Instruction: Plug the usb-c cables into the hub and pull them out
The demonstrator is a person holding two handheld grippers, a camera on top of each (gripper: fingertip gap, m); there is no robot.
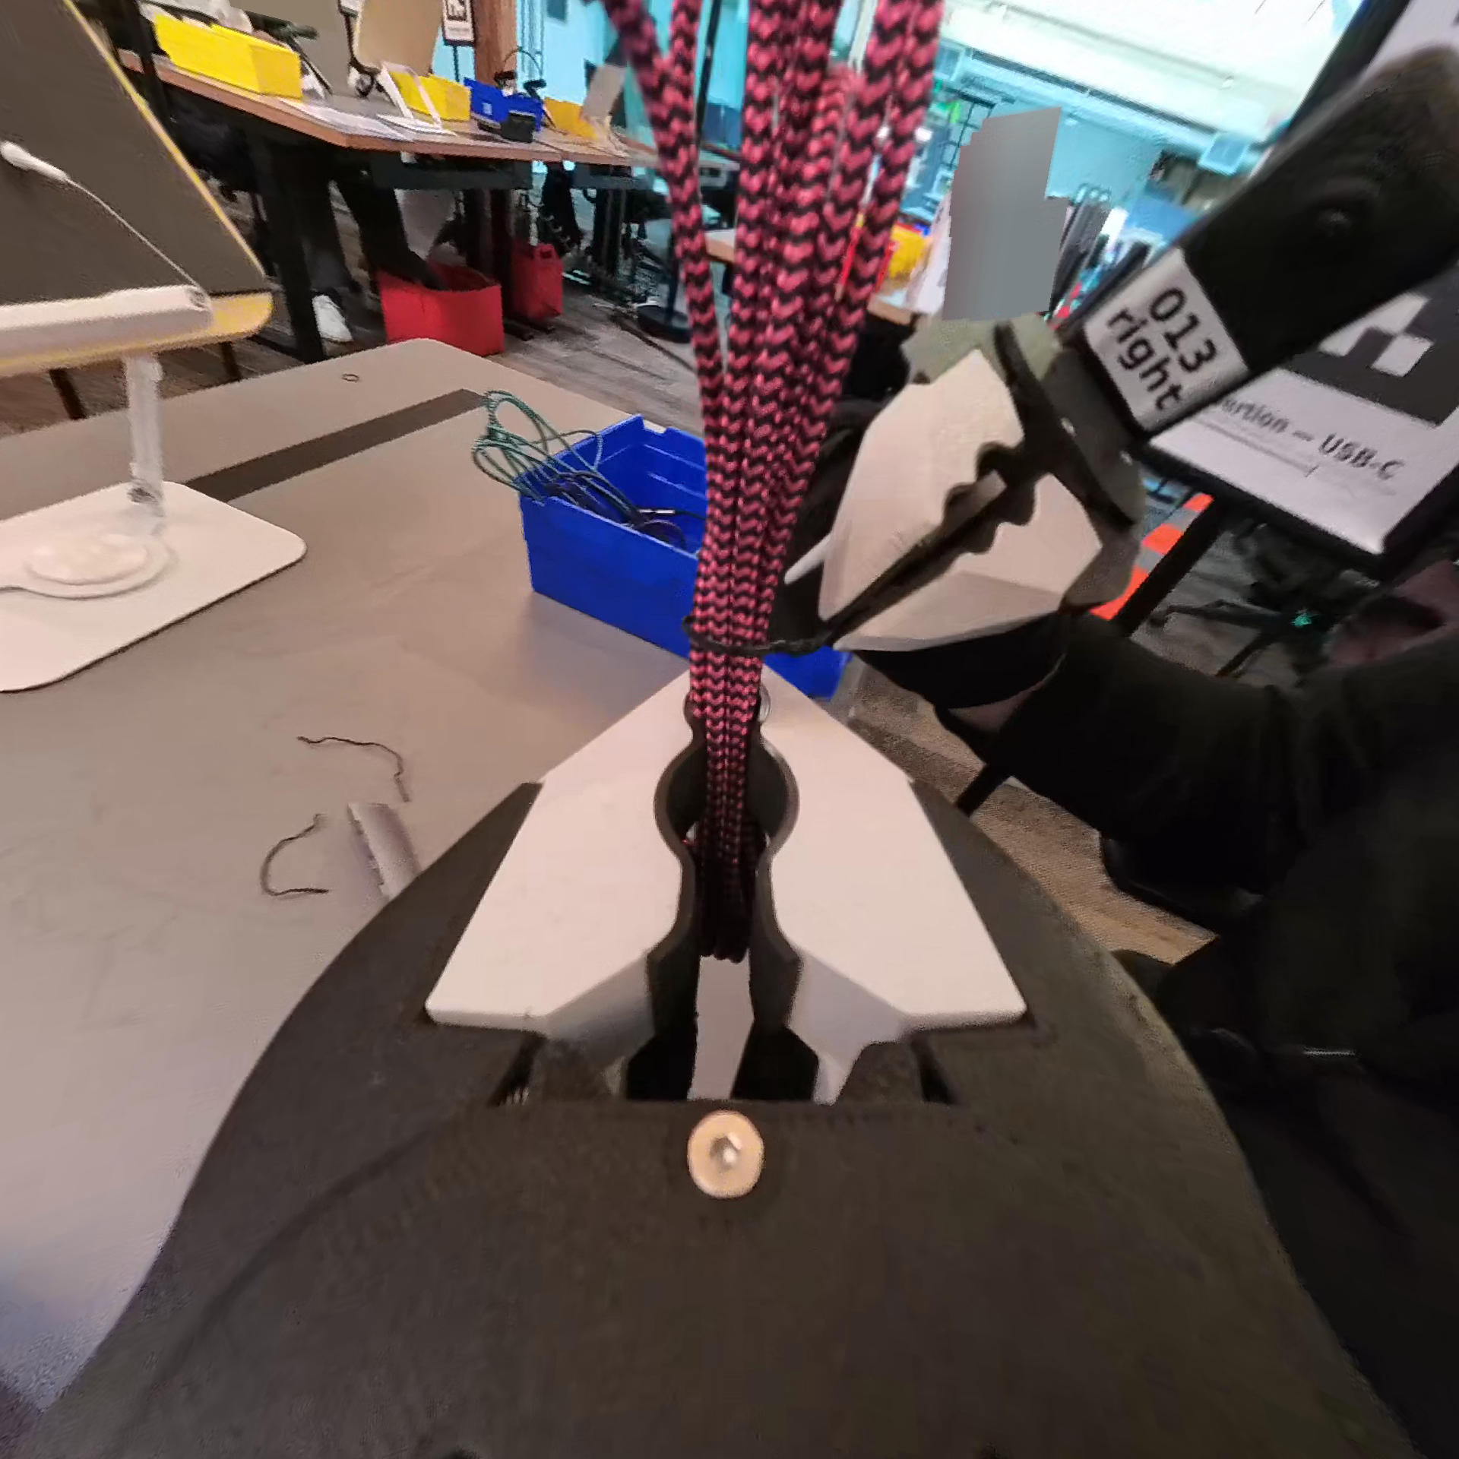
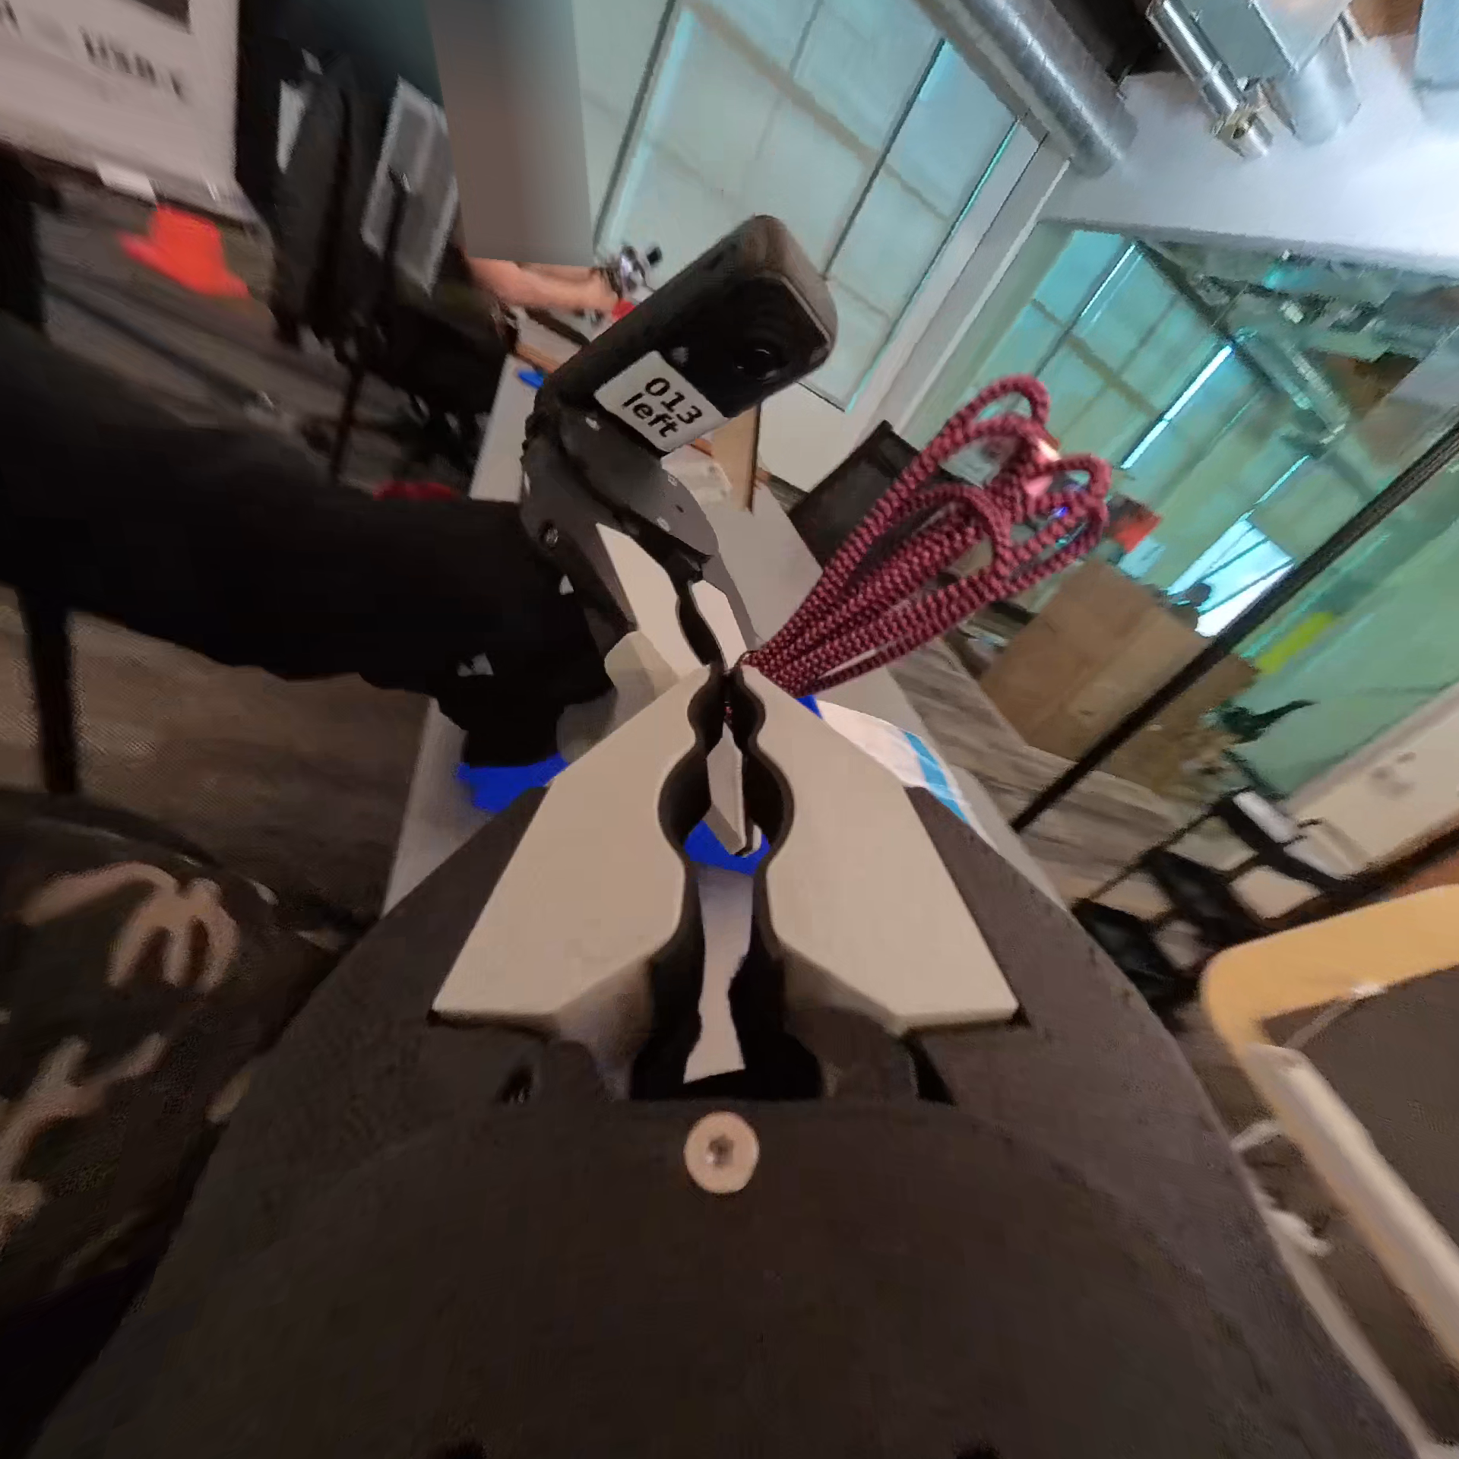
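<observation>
My left gripper (image 1: 726,710) is shut on a coiled bundle of pink-and-black braided cable (image 1: 726,474), which runs up between its pads and fans out above. A thin black twist tie (image 1: 722,645) is wound around the bundle just past the left fingertips. My right gripper (image 1: 829,638) comes in from the right and is shut on the free end of that tie. In the right wrist view my right gripper (image 2: 725,680) pinches the tie end, with the left gripper (image 2: 703,624) right behind it and the cable loops (image 2: 932,553) spreading to the upper right.
The grey table (image 1: 316,631) holds a blue bin (image 1: 608,553) with green cables, a white stand (image 1: 118,568) at the left, two loose black ties (image 1: 355,750) and a small silver piece (image 1: 383,845). A person's dark sleeve (image 1: 1184,789) is at the right. My right fingertips sit around 5 cm from my left ones.
</observation>
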